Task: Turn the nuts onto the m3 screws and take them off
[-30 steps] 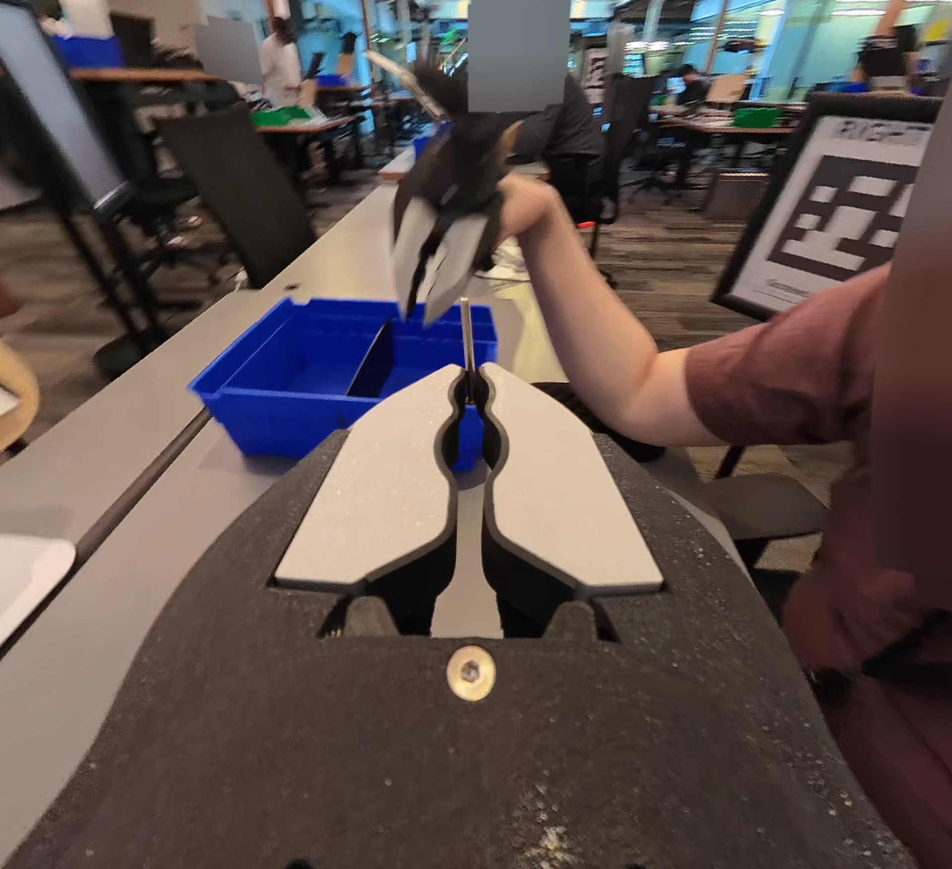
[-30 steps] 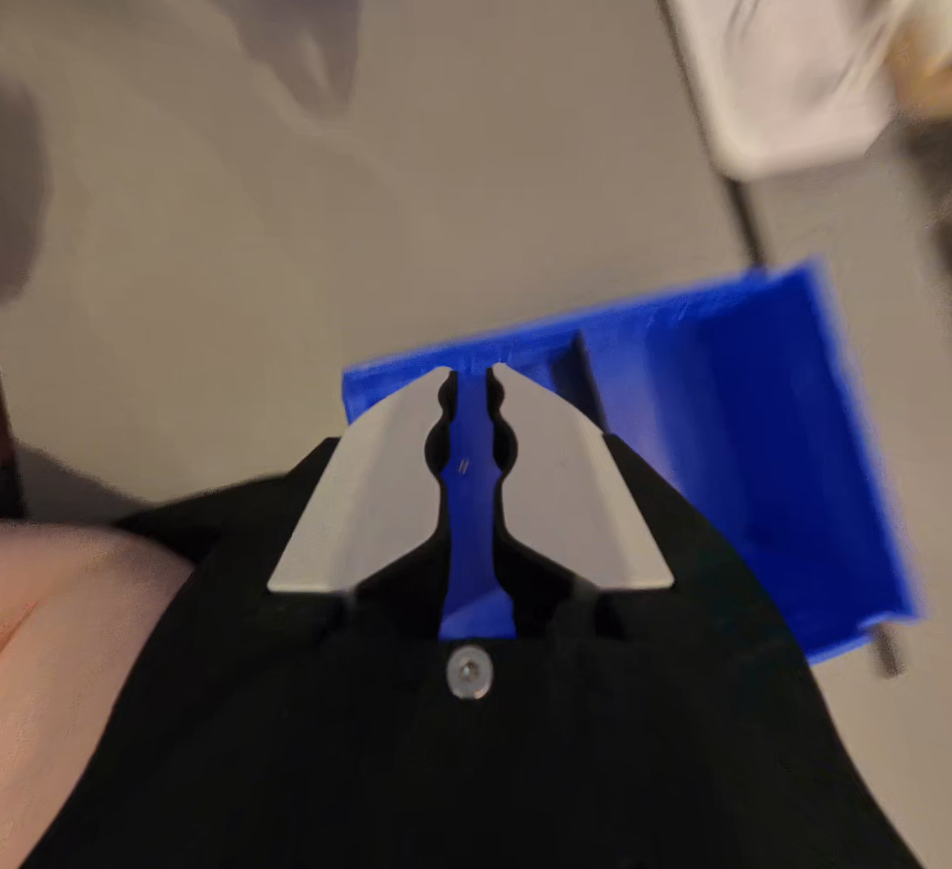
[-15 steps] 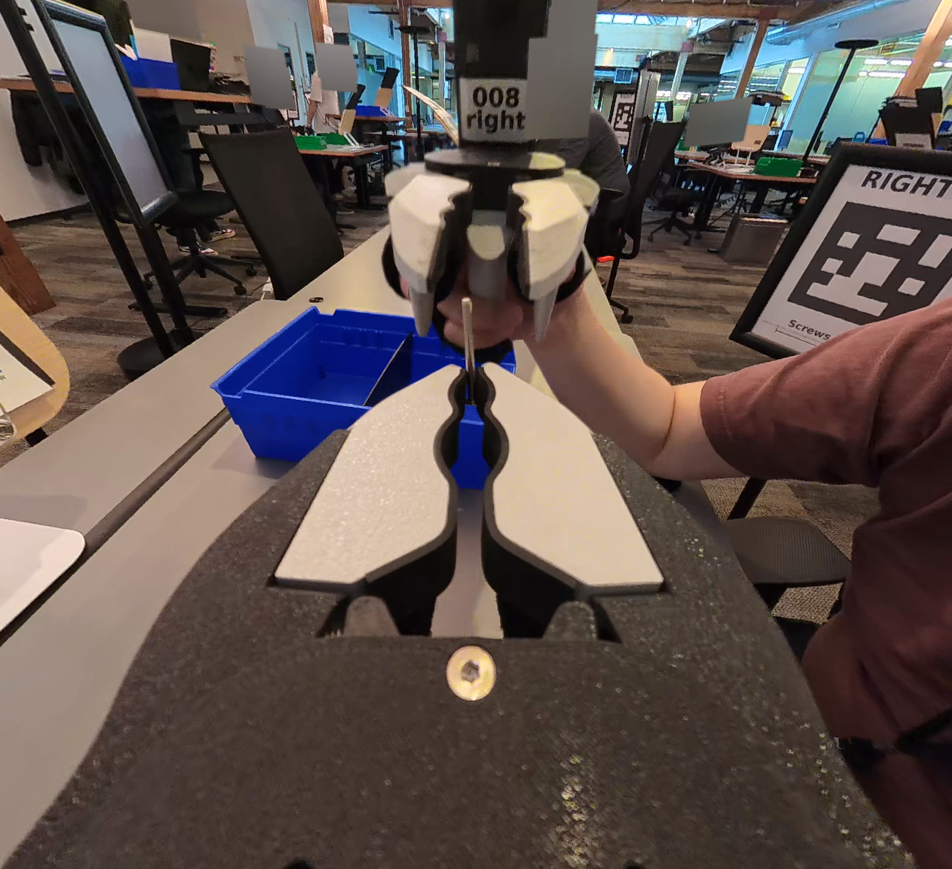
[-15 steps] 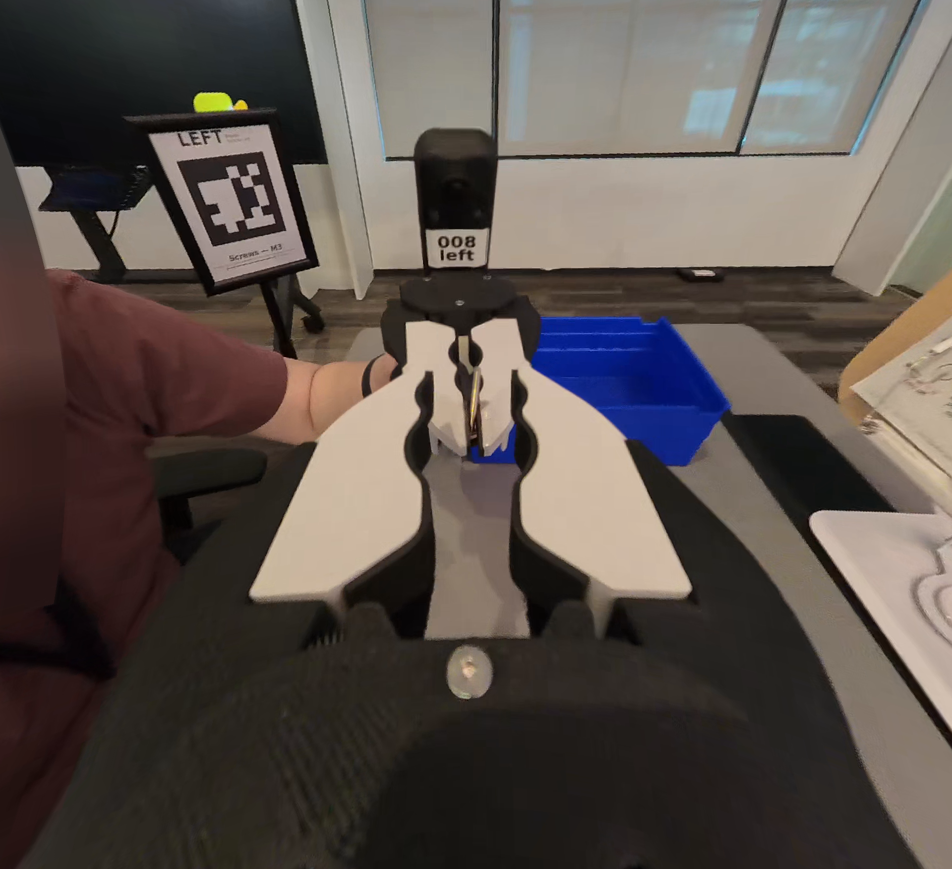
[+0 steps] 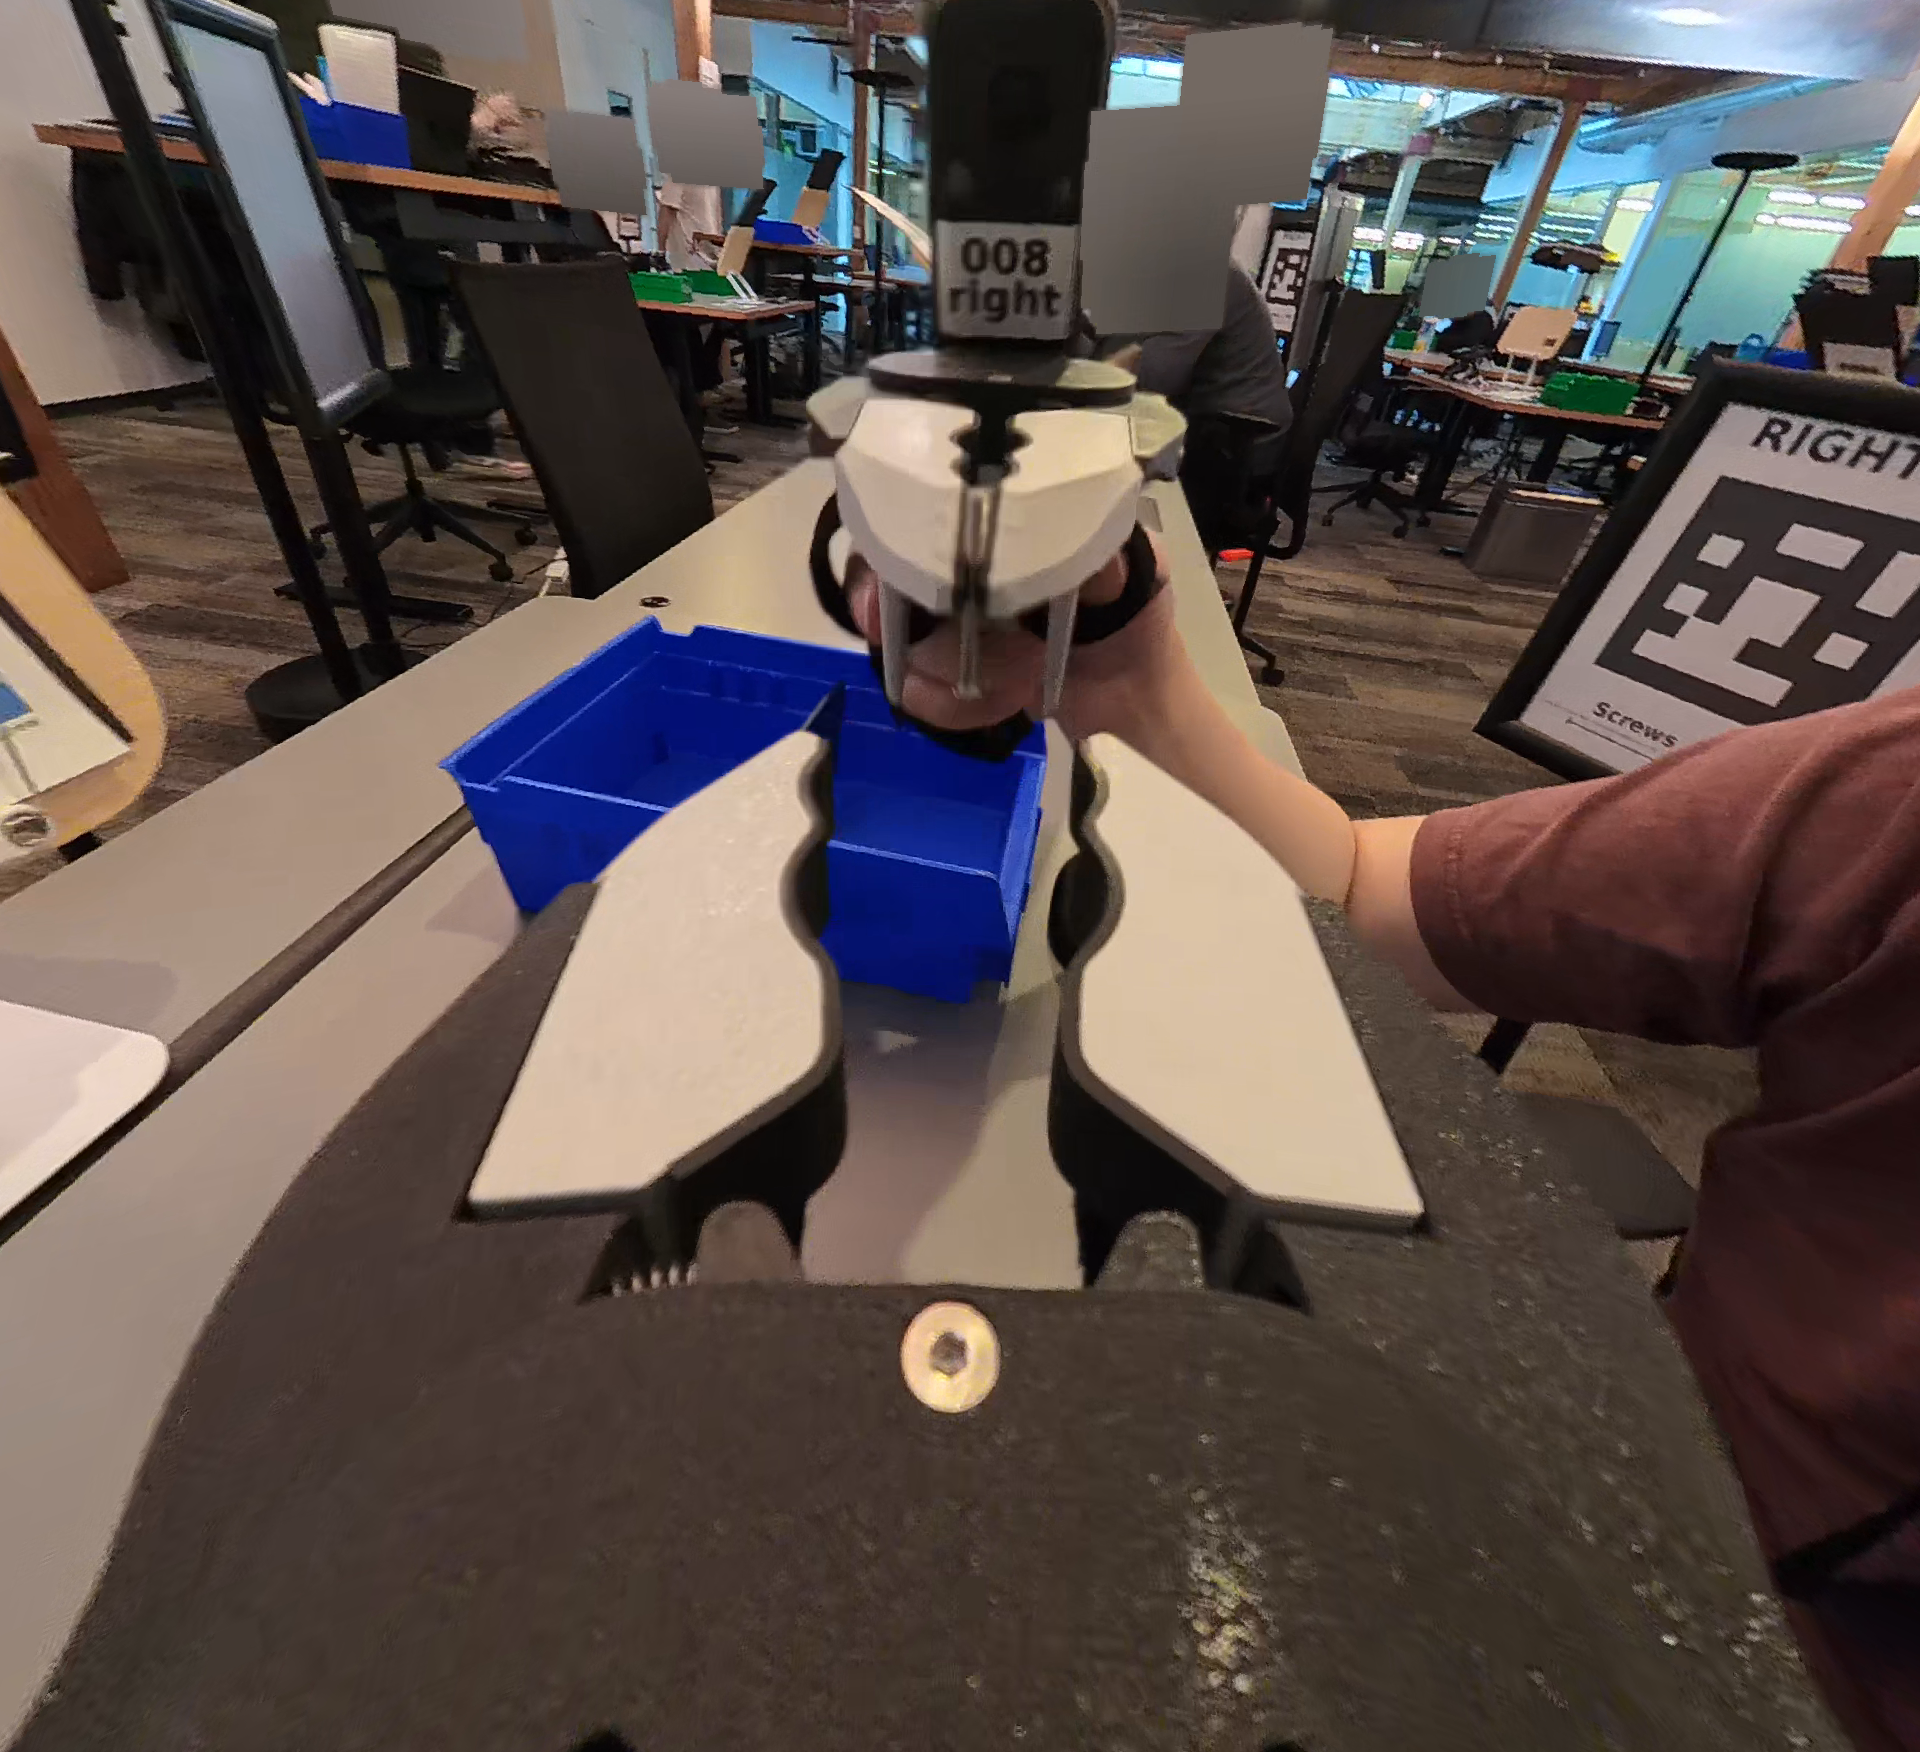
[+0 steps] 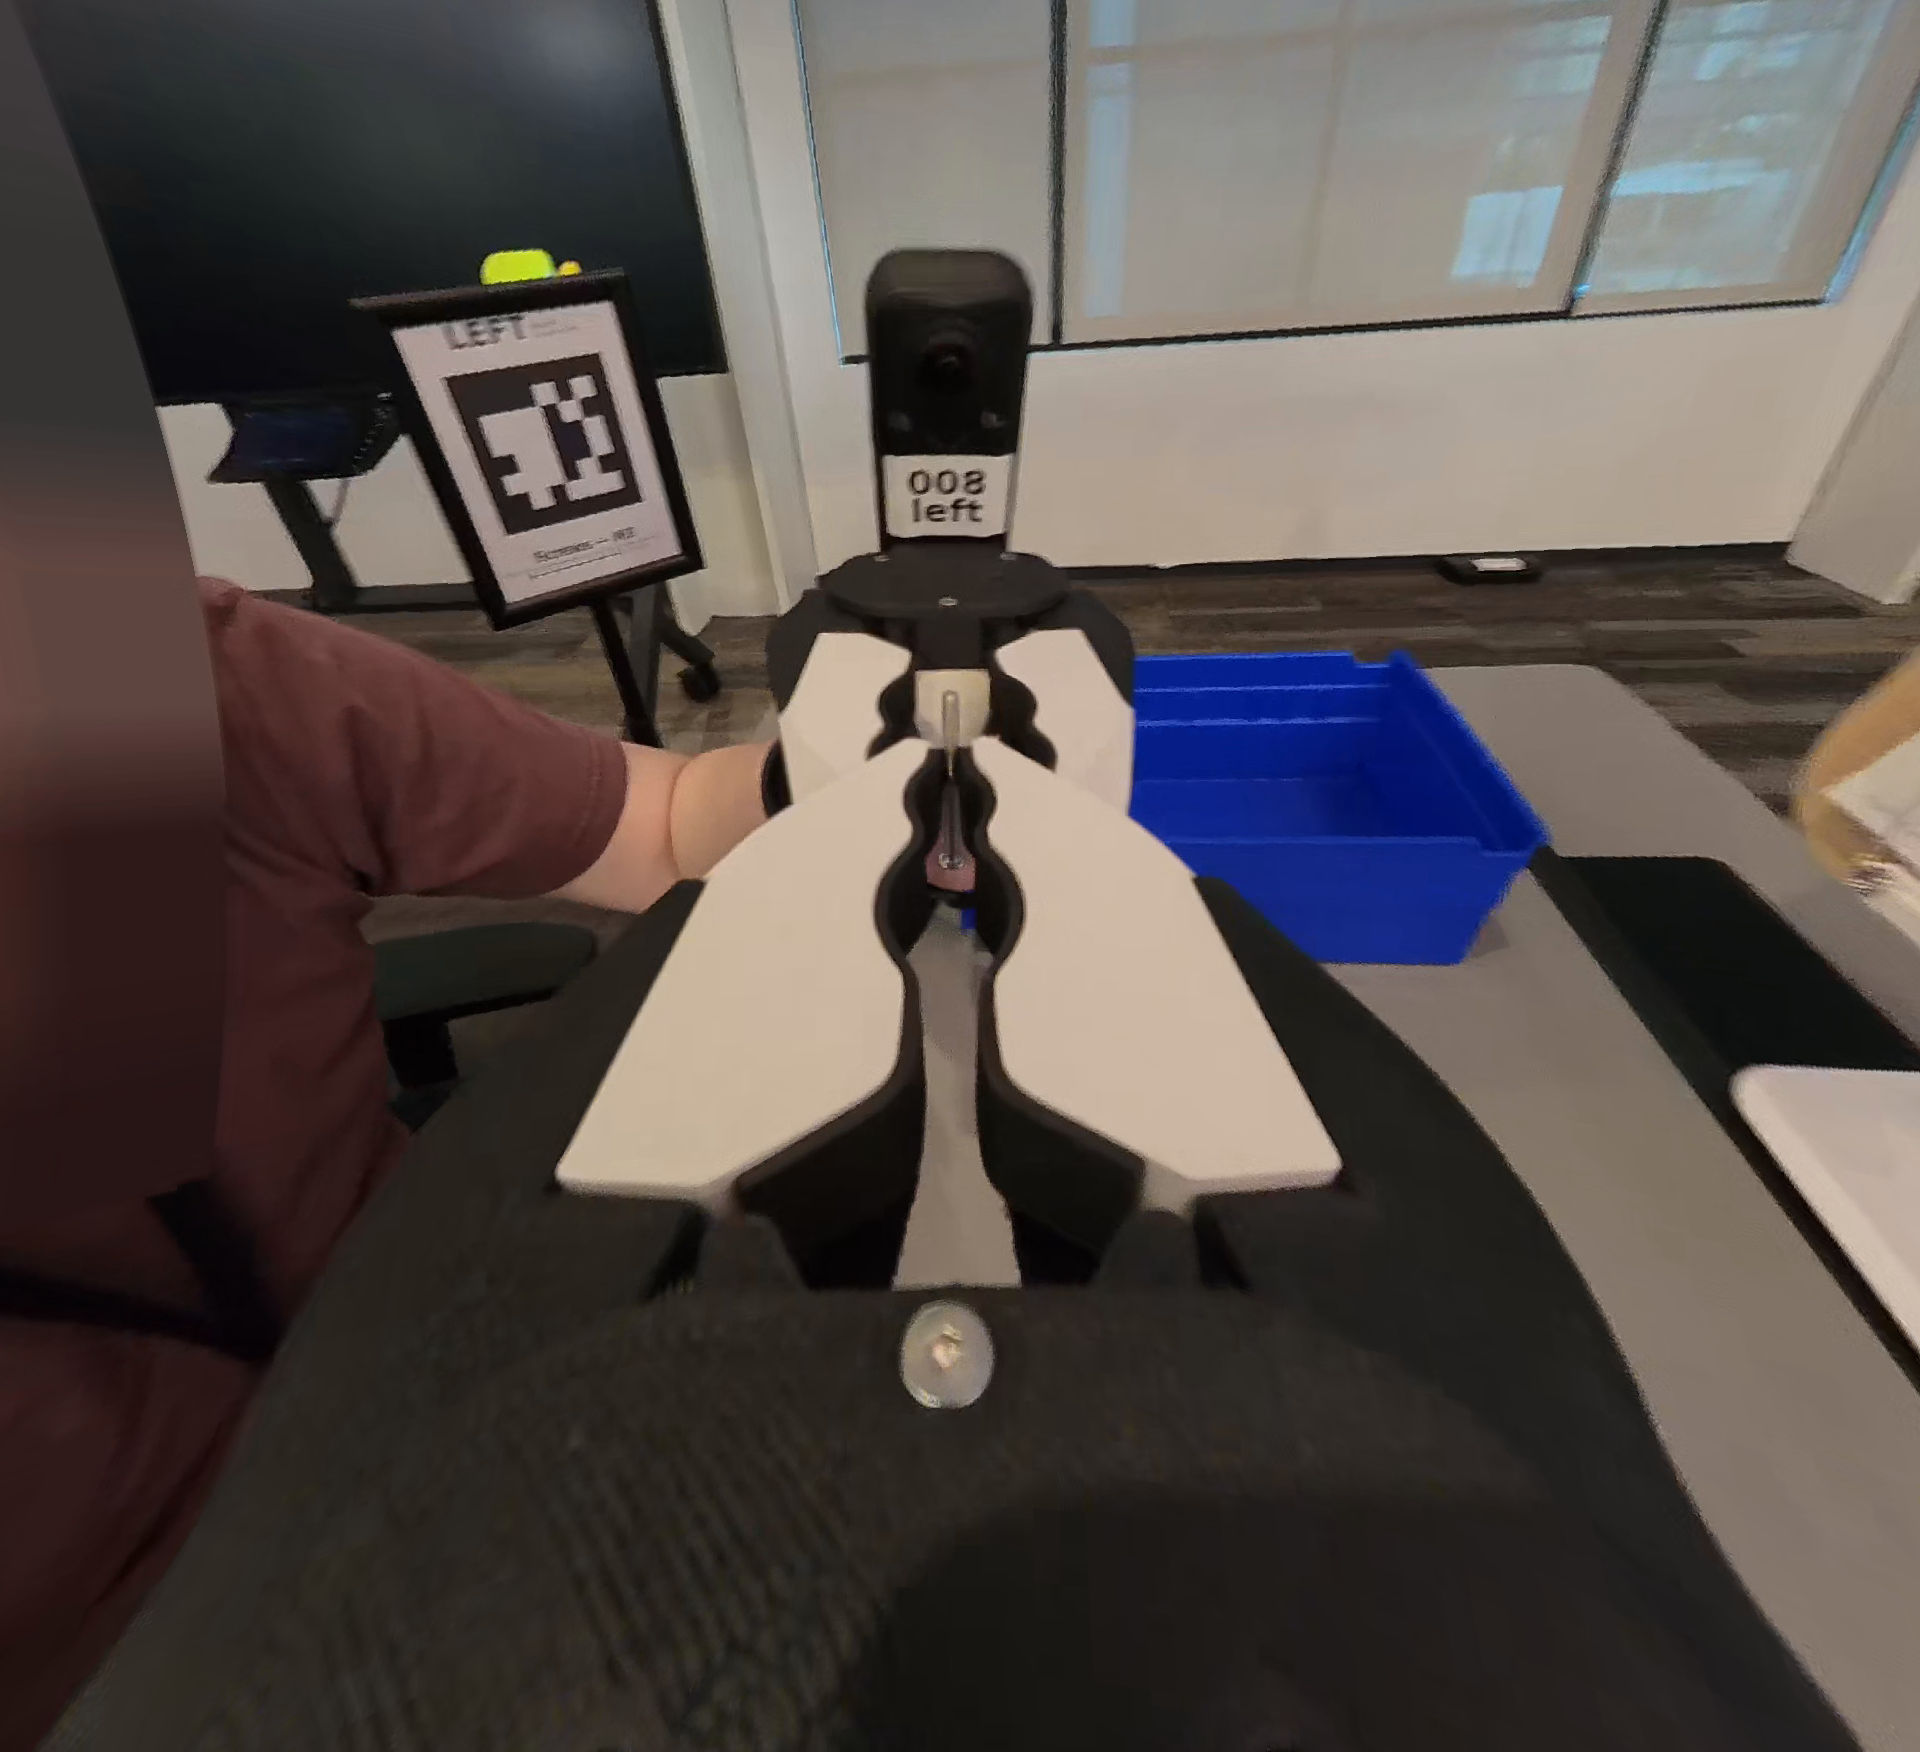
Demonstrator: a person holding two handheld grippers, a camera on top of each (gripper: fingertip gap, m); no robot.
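My left gripper (image 5: 951, 752) is open and empty, its fingers spread wide. My right gripper (image 6: 948, 752) faces it and is shut on a thin metal M3 screw (image 6: 948, 715), which sticks out past its fingertips into the left gripper's (image 6: 951, 705) open gap. In the left wrist view the right gripper (image 5: 971, 596) holds the screw (image 5: 971, 559) pointing towards me, above the blue bin (image 5: 582, 850). I cannot make out a nut on the screw. Both grippers are held in the air above the grey table (image 5: 260, 871).
The blue divided bin (image 6: 1330, 892) stands on the table behind the grippers. A white tray (image 6: 1849, 1162) and a black mat (image 6: 1714, 954) lie near the table edge. Framed marker signs (image 5: 1766, 601) (image 6: 551, 445) stand beside the table. The person's arm (image 5: 1558, 871) reaches in from the right. Less than 4 cm separates the two grippers' tips.
The screw passed from my left gripper to my right. The left gripper, shut on it before, opened. The right gripper, open around it half a second ago, closed on it.
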